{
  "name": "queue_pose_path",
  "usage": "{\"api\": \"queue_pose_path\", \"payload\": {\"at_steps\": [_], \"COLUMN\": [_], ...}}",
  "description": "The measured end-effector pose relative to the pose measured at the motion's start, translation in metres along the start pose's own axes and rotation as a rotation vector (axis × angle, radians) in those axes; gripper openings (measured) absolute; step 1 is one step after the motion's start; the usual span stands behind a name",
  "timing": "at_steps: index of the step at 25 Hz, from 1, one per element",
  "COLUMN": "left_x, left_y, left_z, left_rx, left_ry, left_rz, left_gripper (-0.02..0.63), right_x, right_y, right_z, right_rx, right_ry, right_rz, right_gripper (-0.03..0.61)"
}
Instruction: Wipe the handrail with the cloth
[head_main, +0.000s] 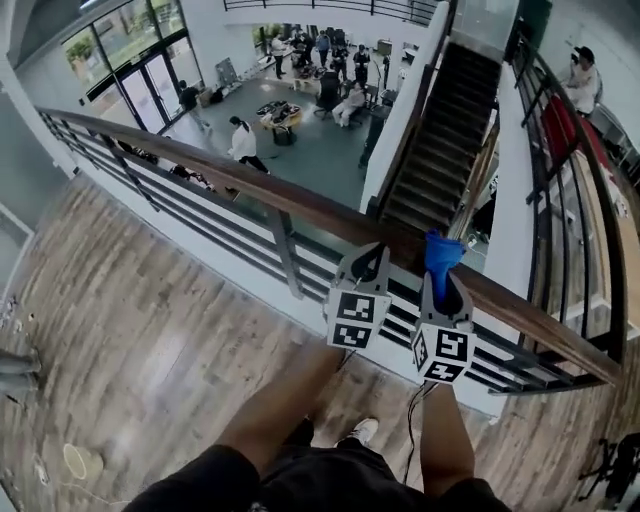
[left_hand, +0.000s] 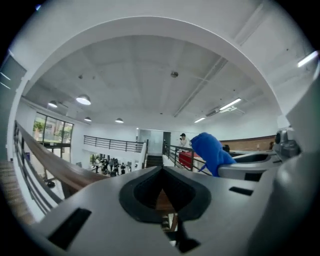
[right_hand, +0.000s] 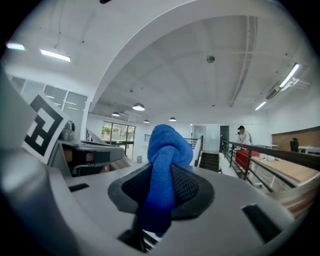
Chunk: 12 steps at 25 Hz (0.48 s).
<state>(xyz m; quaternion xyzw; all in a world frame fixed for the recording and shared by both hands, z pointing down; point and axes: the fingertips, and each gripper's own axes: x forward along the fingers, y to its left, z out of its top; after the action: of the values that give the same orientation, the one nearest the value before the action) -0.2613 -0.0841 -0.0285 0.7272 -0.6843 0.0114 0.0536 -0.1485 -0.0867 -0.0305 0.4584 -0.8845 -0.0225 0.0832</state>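
Observation:
A brown wooden handrail runs from the upper left to the lower right in the head view. Both grippers sit side by side at its near edge. My right gripper is shut on a blue cloth, which bunches up out of the jaws just above the rail top. In the right gripper view the cloth is pinched between the dark pads. My left gripper is just left of it, jaws together with nothing held. In the left gripper view the rail stretches away left and the cloth shows at right.
Dark metal bars run under the rail, above a wood-plank floor. Beyond the rail is an open drop to a lobby with several people and a staircase. A second railing and a person are at right.

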Motion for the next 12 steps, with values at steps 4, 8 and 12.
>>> {"api": "queue_pose_path", "payload": {"at_steps": [4,8,12], "left_x": [-0.036,-0.063,-0.079], "left_y": [0.102,0.183,0.243], "left_z": [-0.024,-0.060,-0.100], "left_rx": [-0.008,-0.028,-0.036], "left_ry": [0.047,0.097,0.137], "left_rz": [0.139,0.236,0.280], "left_gripper": [0.003,0.004,0.004], "right_x": [0.040,0.078,0.113], "right_y": [0.098,0.177,0.230], "right_z": [-0.012,-0.035,-0.066], "right_rx": [0.002,-0.015,-0.007], "right_ry": [0.040,0.078,0.113], "right_rz": [0.138,0.228,0.255], "right_gripper": [0.104,0.104,0.104]}}
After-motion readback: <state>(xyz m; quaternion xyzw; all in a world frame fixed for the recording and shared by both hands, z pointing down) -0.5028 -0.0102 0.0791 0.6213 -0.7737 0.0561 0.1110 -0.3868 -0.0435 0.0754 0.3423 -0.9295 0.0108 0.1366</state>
